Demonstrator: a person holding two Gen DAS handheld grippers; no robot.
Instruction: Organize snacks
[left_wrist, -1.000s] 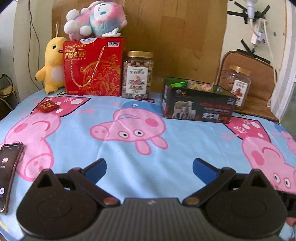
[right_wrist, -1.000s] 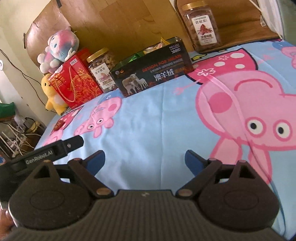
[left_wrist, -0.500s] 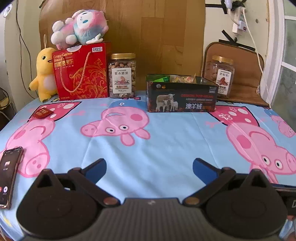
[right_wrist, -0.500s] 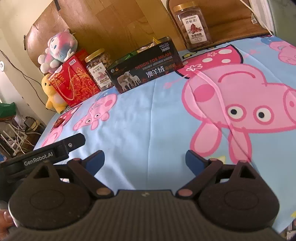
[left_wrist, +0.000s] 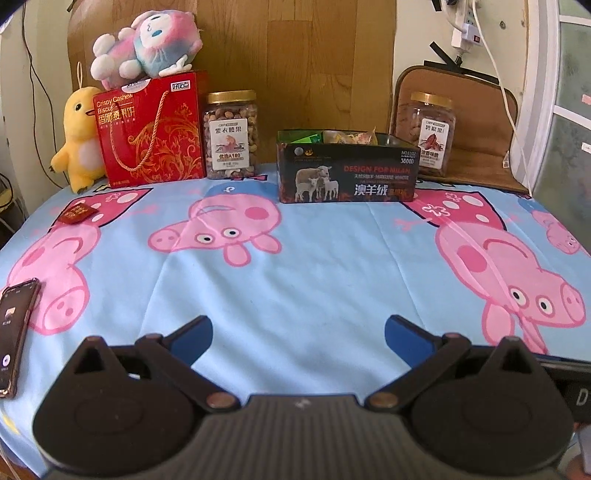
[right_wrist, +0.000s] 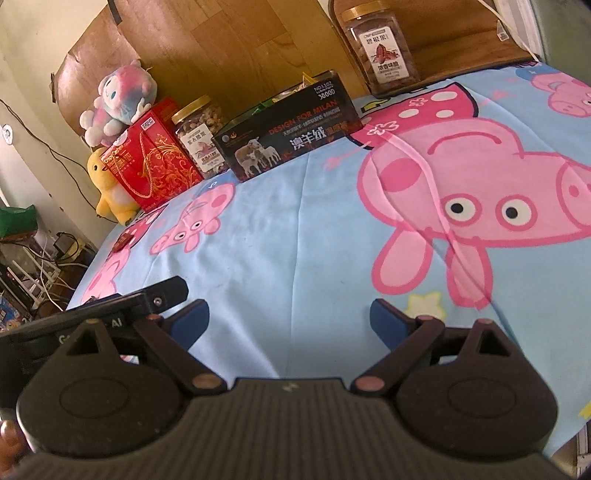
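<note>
A dark box (left_wrist: 349, 176) (right_wrist: 291, 127) holding several snack packets stands at the back of the table. Left of it are a jar of nuts (left_wrist: 231, 134) (right_wrist: 201, 136) and a red cashew biscuit gift box (left_wrist: 149, 129) (right_wrist: 151, 164). A second jar (left_wrist: 430, 133) (right_wrist: 382, 48) stands at the back right. A small red packet (left_wrist: 78, 214) (right_wrist: 125, 240) lies on the cloth at the left. My left gripper (left_wrist: 298, 334) and right gripper (right_wrist: 288, 321) both hover open and empty over the near part of the table.
A blue cartoon-pig tablecloth (left_wrist: 332, 258) covers the table. A phone (left_wrist: 16, 328) lies at the near left edge. A yellow duck plush (left_wrist: 79, 138) and a pink plush (left_wrist: 147, 40) sit at the back left. The left gripper's body (right_wrist: 92, 317) shows in the right wrist view.
Both grippers have drawn back and turned a little, so the box and jars look smaller and more centred. Both jaws stay open. Nothing on the table has moved.
</note>
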